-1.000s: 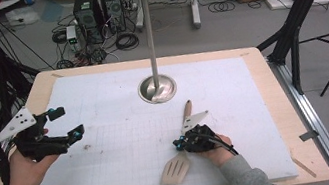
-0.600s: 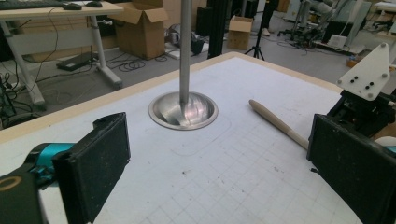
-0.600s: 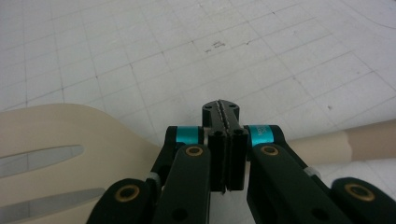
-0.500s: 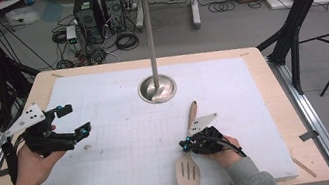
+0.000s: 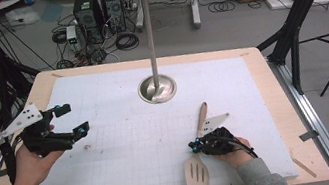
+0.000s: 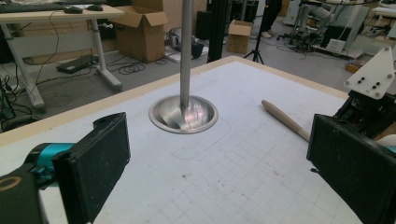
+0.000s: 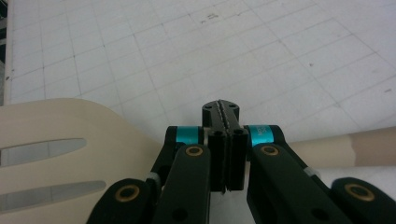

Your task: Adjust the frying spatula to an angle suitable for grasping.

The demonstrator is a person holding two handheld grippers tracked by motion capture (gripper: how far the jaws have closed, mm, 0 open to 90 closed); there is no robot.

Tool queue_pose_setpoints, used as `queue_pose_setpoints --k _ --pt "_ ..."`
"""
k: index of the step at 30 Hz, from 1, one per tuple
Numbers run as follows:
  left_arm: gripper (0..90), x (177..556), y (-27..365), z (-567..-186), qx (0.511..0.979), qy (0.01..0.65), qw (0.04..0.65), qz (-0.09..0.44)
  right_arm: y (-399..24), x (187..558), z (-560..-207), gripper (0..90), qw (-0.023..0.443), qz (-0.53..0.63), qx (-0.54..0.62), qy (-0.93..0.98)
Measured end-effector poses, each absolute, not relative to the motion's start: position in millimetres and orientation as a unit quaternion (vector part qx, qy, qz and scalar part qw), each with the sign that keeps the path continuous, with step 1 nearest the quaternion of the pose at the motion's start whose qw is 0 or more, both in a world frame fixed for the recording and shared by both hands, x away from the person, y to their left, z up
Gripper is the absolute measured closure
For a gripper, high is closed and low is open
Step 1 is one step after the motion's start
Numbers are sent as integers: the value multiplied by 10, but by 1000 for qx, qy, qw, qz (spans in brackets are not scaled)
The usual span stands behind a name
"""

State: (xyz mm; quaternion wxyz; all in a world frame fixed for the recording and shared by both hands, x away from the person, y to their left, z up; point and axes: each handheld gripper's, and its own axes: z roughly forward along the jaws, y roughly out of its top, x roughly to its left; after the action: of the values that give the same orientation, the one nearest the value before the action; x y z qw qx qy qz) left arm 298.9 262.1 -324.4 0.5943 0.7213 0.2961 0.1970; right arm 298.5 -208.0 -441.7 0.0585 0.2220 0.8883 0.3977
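Note:
A pale wooden slotted spatula (image 5: pixel 197 174) lies on the white grid mat (image 5: pixel 126 149), head toward the front edge and handle pointing back toward the stand. My right gripper (image 5: pixel 195 144) is shut, and its tips sit on the spatula's neck with nothing between the pads. In the right gripper view the closed jaw tips (image 7: pixel 221 109) stand over the spatula (image 7: pixel 56 135), whose head lies to the left and handle to the right. My left gripper (image 5: pixel 71 119) hovers open and empty over the mat's left side. In the left gripper view the left gripper (image 6: pixel 217 158) faces the spatula handle (image 6: pixel 285 119).
A metal stand with a round dished base (image 5: pixel 157 89) and a tall pole rises at the mat's back centre; the stand base (image 6: pixel 183 114) shows ahead in the left gripper view. The wooden table edge (image 5: pixel 309 149) frames the mat. Cables, boxes and tripods crowd the floor beyond.
My right gripper has slid to the right with the spatula, which has swung so its head points more toward the front edge. The left gripper has kept its place.

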Motion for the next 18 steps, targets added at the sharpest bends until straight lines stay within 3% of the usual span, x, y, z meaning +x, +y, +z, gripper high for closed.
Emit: queue_pose_setpoints --k 18 --pt "66 3002 2616 -3233 720 295 596 198 -2240 2953 -4437 900 54 423 246 871"
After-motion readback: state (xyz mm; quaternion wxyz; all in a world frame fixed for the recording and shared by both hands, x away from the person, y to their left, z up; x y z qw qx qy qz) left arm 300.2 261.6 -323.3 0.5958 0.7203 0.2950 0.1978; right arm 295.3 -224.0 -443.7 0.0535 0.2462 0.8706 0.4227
